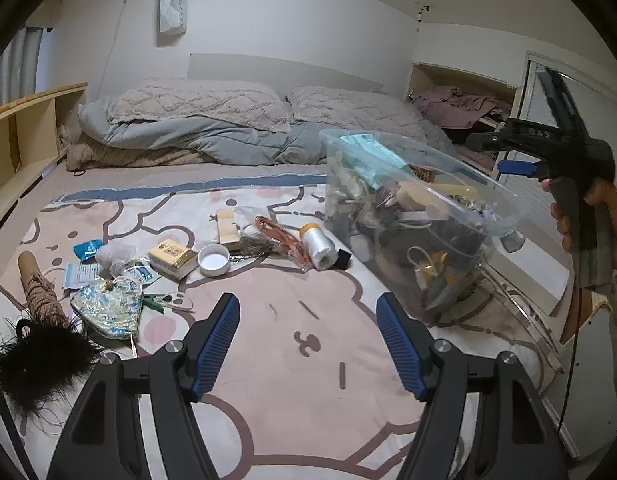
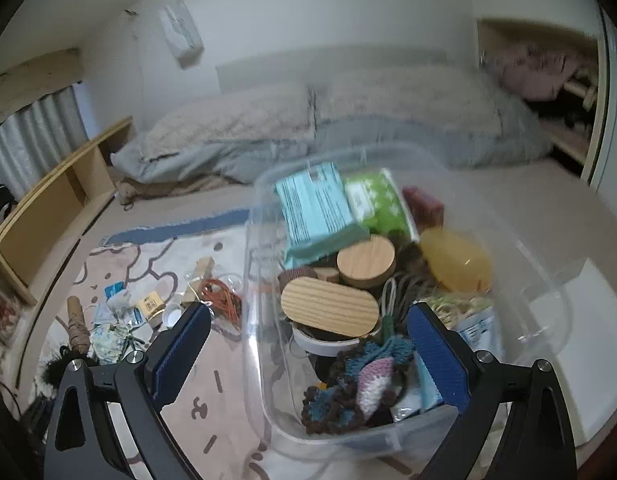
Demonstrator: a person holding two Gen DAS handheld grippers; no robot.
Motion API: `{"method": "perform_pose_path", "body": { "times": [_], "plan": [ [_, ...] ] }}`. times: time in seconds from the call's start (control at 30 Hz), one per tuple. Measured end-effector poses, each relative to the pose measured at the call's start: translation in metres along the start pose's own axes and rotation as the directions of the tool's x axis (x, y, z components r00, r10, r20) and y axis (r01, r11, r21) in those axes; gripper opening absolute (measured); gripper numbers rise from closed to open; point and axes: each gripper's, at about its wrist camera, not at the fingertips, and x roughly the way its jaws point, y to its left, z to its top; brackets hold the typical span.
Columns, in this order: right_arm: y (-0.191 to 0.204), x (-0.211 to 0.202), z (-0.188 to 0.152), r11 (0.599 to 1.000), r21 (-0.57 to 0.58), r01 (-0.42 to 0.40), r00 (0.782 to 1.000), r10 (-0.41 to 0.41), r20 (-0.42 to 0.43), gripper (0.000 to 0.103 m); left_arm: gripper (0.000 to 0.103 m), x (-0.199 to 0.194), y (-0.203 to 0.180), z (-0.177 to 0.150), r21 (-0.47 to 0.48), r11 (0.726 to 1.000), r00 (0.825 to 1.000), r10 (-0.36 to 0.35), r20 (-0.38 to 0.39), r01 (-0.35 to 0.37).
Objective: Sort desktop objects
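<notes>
Hovering over the bed, the left claw (image 1: 308,344) has its ribbed blue pads spread apart with nothing between them, just the pink cartoon-print blanket (image 1: 268,360) below. Off to its right, the clear plastic bin (image 1: 408,232) sits tilted on the blanket, glossy walls showing the jumble inside. From the right wrist view the right claw (image 2: 308,356) stands wide, one pad outside the bin's left wall and the other inside it near the front rim (image 2: 348,440); neither pad presses on the wall, so it grips nothing. A hand (image 1: 588,216) holds that tool's black handle at the far right.

Inside the bin: a teal printed packet (image 2: 316,208), a green patterned pack (image 2: 372,200), a round wooden lid (image 2: 366,260), an oblong wood-grain lid (image 2: 328,306), a yellow-orange bottle (image 2: 456,260) and a knobbly crocheted piece (image 2: 356,388) in blue, pink and brown.

Loose on the blanket to the left lie a white roll of plastic film (image 1: 318,244), coiled orange cord (image 1: 284,236), a small white round dish (image 1: 213,259), a shiny floral pouch (image 1: 108,308) and a black feathery tuft (image 1: 40,360).
</notes>
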Motion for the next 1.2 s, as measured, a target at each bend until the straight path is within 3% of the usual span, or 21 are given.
{"method": "perform_pose_path", "body": {
  "times": [0.07, 0.3, 0.5, 0.7, 0.83, 1.0, 1.2],
  "plan": [
    [0.001, -0.014, -0.003, 1.0, -0.01, 0.002, 0.999, -0.001, 0.034, 0.103, 0.071, -0.005, -0.006, 0.003, 0.007, 1.0, 1.0, -0.003, 0.008, 0.003],
    [0.009, -0.059, -0.016, 0.998, -0.051, 0.023, 0.989, -0.015, 0.148, 0.103, 0.071, -0.023, -0.027, 0.013, 0.027, 1.0, 0.999, -0.005, 0.039, 0.004],
    [0.012, -0.094, -0.034, 0.99, -0.078, 0.119, 0.959, -0.094, 0.266, 0.103, 0.073, -0.04, -0.046, 0.02, 0.042, 0.999, 0.998, -0.013, 0.065, 0.011],
    [0.013, -0.119, -0.055, 0.987, -0.092, 0.13, 0.947, -0.096, 0.306, 0.103, 0.078, -0.06, -0.065, 0.026, 0.06, 0.998, 0.995, -0.019, 0.098, 0.013],
    [0.016, -0.136, -0.069, 0.986, -0.099, 0.134, 0.942, -0.095, 0.323, 0.103, 0.094, -0.076, -0.077, 0.027, 0.058, 0.998, 0.989, -0.019, 0.144, 0.011],
    [0.016, -0.152, -0.086, 0.987, -0.092, 0.131, 0.939, -0.094, 0.331, 0.103, 0.103, -0.094, -0.09, 0.029, 0.063, 0.998, 0.982, -0.006, 0.187, -0.006],
    [0.013, -0.171, -0.106, 0.993, -0.061, 0.101, 0.945, -0.077, 0.318, 0.103, 0.103, -0.107, -0.099, 0.028, 0.051, 0.998, 0.979, -0.042, 0.198, 0.032]
  ]
}}
